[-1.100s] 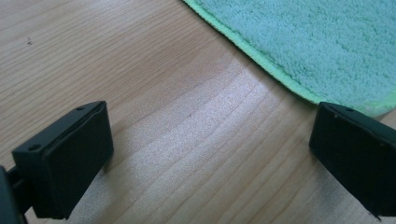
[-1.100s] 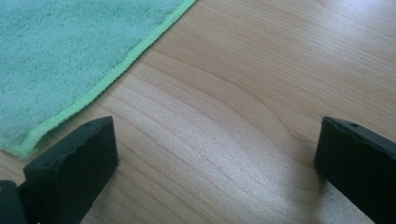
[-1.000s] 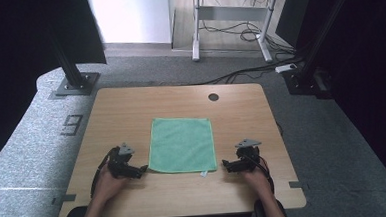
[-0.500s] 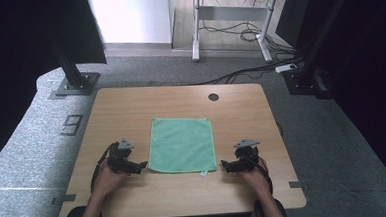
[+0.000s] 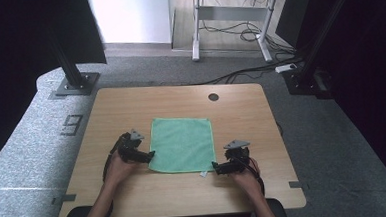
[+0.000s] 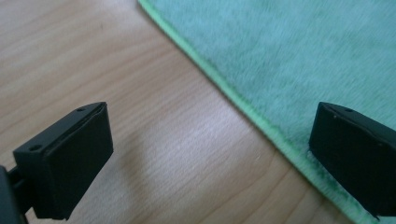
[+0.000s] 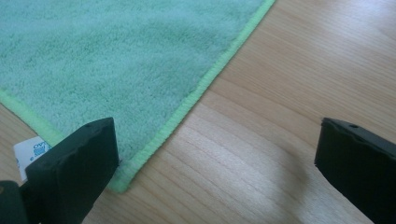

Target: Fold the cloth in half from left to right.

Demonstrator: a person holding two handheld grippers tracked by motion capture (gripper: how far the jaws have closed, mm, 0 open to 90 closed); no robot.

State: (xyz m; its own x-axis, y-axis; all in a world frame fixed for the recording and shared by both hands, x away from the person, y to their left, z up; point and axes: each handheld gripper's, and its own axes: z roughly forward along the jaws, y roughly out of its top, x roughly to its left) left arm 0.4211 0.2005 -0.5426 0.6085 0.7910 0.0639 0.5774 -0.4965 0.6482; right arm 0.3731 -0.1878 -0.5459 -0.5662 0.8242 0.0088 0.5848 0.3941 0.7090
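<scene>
Green cloth (image 5: 183, 144) with lighter green hem; black tongs (image 6: 210, 154).

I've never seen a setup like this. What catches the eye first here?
A green microfibre cloth lies flat in the middle of the wooden table. A person's hands hold a black tool at each of its near corners: the left tool at the left edge, the right tool by the corner with a small white label, both with jaws open.

Left gripper (image 5: 151, 154) is sitting low with jaws spread wide, tips pointing inward toward the right one. Right gripper (image 5: 215, 165) is also held low, jaws gaping wide, tips pointing back at the left. Both forearms are coming in from below, hands wrapped around the gripper bodies.
</scene>
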